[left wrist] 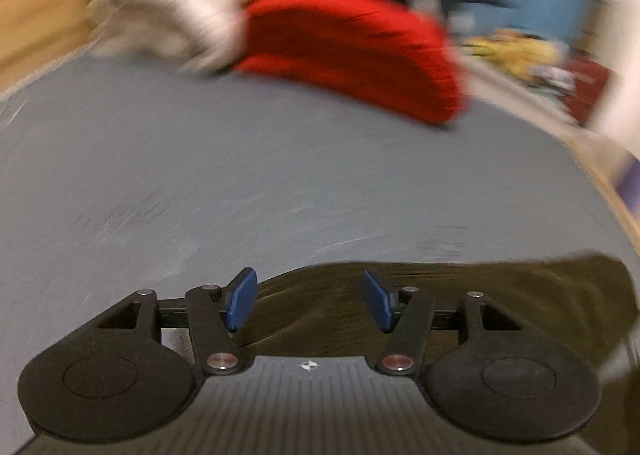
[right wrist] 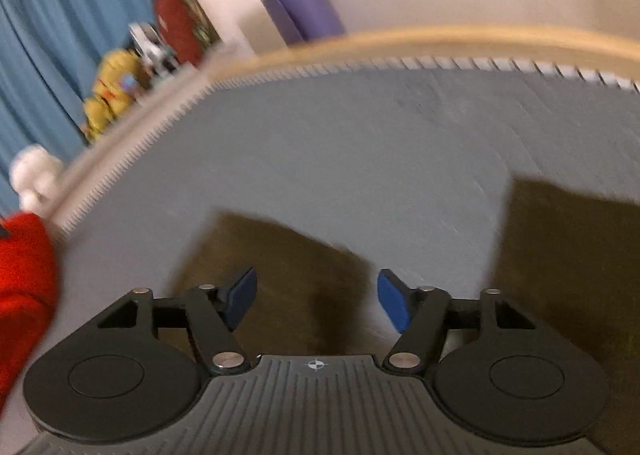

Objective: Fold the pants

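Only our right view shows two trouser legs [right wrist: 280,267] spread on the gray mat [right wrist: 340,143]. Our left gripper [left wrist: 310,297] and right gripper [right wrist: 316,297] hover wide apart, empty, over the dark olive pants [left wrist: 460,295].

Left gripper [left wrist: 308,301]: jaws spread wide, nothing between them. Two blue pads [left wrist: 241,301], each angled inward at the tip, carried on black linkage arms with silver pivot pins. Body black, ribbed grey deck at the near edge with a small cross mark at centre. Pose: pointing forward and somewhat downward. Picture smeared with motion blur.

Right gripper [right wrist: 316,301]: jaws likewise spread wide and holding nothing. Blue pads [right wrist: 396,305] set well apart, the left one darker in shade. Same black linkage, silver pins, ribbed deck and cross mark. Pose: pointing forward and downward. Picture blurred.
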`<state>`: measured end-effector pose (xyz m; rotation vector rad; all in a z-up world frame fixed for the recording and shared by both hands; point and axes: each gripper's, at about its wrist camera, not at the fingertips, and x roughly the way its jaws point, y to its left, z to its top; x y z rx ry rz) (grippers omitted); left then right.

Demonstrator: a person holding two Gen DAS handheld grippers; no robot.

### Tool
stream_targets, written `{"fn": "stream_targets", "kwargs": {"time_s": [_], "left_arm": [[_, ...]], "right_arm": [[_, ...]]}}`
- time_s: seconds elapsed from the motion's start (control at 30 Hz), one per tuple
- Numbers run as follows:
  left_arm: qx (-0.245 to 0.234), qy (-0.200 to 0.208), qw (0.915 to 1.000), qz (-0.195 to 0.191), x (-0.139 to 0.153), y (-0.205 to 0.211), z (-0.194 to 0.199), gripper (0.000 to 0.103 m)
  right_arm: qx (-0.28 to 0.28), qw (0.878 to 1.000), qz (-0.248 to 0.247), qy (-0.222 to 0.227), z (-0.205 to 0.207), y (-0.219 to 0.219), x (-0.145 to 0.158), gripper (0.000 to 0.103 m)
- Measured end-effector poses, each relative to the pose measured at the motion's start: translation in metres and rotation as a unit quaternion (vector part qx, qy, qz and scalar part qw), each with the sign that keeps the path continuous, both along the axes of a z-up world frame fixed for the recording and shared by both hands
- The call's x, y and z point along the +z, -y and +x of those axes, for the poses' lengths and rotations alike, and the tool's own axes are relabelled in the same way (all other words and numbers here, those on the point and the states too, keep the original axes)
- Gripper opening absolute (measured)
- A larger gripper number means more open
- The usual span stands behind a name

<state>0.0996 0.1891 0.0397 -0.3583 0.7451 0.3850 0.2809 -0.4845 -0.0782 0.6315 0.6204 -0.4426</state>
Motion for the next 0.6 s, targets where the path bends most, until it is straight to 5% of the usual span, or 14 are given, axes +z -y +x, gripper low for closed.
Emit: {"fn": "stream_targets", "kwargs": {"time_s": [0.13, 0.27, 0.3, 0.33, 0.37, 0.53, 0.6], "left_arm": [[0.094, -0.047, 0.9936, -0.042, -0.023, -0.048, -0.004, 0.075], [0.112, -0.064, 0.9867, -0.099, -0.042, -0.077, -0.010, 0.080], [0.110, -0.067, 0.9860, -0.106, -0.046, -0.081, -0.010, 0.080], [0.109, -0.071, 0.9855, -0.109, -0.049, -0.084, -0.009, 0.080], [0.110, -0.073, 0.9852, -0.110, -0.054, -0.087, -0.008, 0.080], [0.074, -0.092, 0.9811, -0.153, -0.078, -0.085, 0.005, 0.080], [0.067, -0.100, 0.9831, -0.138, -0.083, -0.080, 0.009, 0.080]], "right_arm": [[0.050, 0.998, 0.025, -0.008, 0.013, 0.004, -0.023, 0.073], [0.083, 0.996, 0.017, 0.004, 0.031, -0.001, -0.024, 0.072], [0.082, 0.996, 0.024, 0.008, 0.032, 0.000, -0.023, 0.056], [0.085, 0.996, 0.040, 0.011, 0.033, 0.002, -0.022, 0.022], [0.081, 0.995, 0.052, 0.015, 0.029, 0.004, -0.020, 0.014], [0.064, 0.993, 0.033, 0.091, 0.003, -0.008, -0.005, 0.008], [0.097, 0.986, 0.046, 0.127, -0.008, -0.019, 0.000, 0.008]]}}
